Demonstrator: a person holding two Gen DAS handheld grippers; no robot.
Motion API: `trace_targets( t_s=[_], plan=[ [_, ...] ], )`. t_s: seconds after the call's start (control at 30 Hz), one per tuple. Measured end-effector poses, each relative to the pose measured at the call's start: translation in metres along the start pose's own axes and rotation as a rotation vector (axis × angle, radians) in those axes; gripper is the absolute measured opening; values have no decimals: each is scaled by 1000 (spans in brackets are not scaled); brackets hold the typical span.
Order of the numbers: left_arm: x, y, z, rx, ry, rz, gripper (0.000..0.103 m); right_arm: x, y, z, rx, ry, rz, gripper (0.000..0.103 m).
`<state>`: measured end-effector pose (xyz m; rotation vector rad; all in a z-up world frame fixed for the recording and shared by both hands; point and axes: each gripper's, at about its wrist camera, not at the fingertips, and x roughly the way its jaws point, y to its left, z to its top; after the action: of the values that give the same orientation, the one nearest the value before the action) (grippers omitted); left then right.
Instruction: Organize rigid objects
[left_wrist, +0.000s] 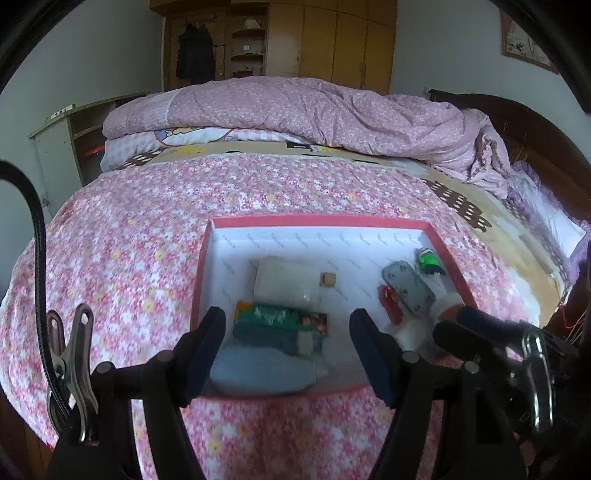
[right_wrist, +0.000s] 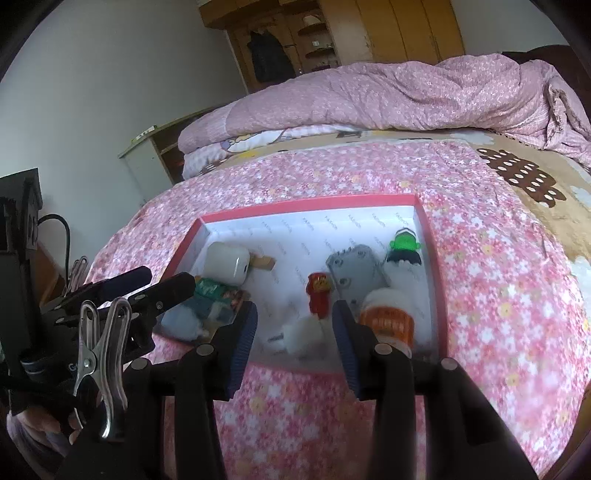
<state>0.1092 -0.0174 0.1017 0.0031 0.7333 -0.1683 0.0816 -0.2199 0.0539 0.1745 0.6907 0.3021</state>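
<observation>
A: We see both grippers, left (left_wrist: 288, 343) and right (right_wrist: 295, 332), jaws apart, holding nothing, above the red box (left_wrist: 317, 220).

B: Small items (right_wrist: 318, 293) lie inside; we cannot tell whether we are sorting or finished.

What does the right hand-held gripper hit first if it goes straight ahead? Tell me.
Probably the white plug-like block just inside the red box's near wall; it sits between the open right hand-held gripper's fingers. Depth is unclear.
</observation>
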Motion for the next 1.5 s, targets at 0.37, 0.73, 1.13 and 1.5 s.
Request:
trace_targets(
  t_s=[0.37,0.73,1.13,1.5],
  plan=[
    [-25,-2,-34,-15,35,20,73,-31,8,-29,-18,-4,-37,44],
    [-26,-8,-75,22,79,29,73,-40,6,-72,-41,57,-138,56],
    [-4,-1,-107,-43,153,84,73,-12,-1,-103,-34,145,-306,60],
    [2,-12,-114,-11,138,103,93,-10,-3,-106,-17,93,-372,77]
  ],
)
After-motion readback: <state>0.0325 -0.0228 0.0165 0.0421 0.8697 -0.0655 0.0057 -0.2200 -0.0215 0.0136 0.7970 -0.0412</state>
